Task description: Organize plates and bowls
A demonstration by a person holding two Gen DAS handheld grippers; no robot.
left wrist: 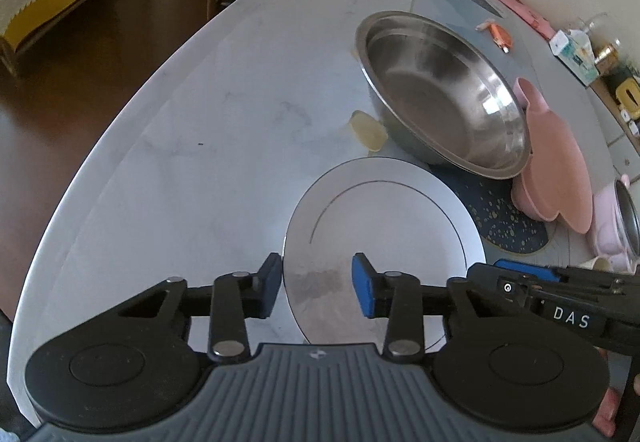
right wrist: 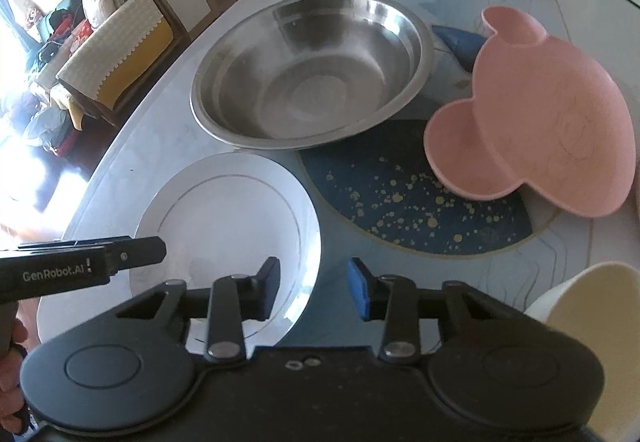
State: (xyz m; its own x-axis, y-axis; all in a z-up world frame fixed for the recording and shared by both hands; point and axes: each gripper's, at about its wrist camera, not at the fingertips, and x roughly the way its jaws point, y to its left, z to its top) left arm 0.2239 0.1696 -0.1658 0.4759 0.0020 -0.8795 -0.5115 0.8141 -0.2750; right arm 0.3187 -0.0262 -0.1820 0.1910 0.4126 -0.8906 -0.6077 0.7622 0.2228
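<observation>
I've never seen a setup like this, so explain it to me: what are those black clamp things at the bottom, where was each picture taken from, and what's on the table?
They are hand-held grippers, one per hand, each carrying a camera that looks along its fingers. One picture comes from the left gripper, the other from the right gripper. On the table lie a white plate, a steel bowl, a pink tray and a dark mat. Each gripper straddles the plate's rim from its own side; neither visibly clamps it yet.

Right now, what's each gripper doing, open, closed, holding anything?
Left gripper: open, its jaws straddling the left rim of the white plate, pads not pressing.
Right gripper: open, straddling the same plate's right rim, nothing held.
</observation>
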